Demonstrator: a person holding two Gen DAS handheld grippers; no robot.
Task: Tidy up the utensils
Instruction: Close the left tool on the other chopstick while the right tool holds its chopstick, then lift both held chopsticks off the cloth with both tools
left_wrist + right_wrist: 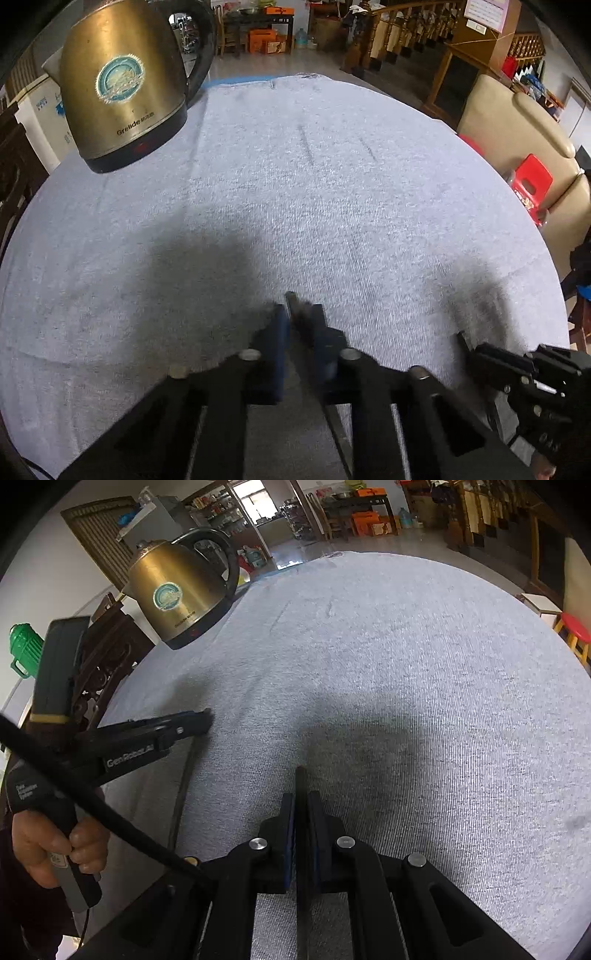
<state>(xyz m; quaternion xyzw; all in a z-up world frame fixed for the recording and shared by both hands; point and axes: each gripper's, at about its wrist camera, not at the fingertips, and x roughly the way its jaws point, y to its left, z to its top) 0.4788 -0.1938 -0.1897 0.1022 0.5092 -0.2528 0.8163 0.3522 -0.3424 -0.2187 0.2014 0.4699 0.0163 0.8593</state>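
Observation:
My left gripper (297,317) is shut on a thin dark utensil handle (295,308) whose tip pokes out past the blue pads; its long blade or shaft runs back under the fingers. The frame is blurred there. My right gripper (301,801) is shut on a thin dark utensil (301,779) held edge-on between its pads. Both hover low over the grey tablecloth (332,206). The left gripper also shows in the right wrist view (199,720), to the left, with a long thin shaft hanging below it. The right gripper shows in the left wrist view (465,343) at lower right.
A brass electric kettle (122,81) stands at the table's far left; it also shows in the right wrist view (177,590). A dark carved chair (107,653) stands at the left edge. A red stool (532,181) and a beige sofa (517,122) stand to the right.

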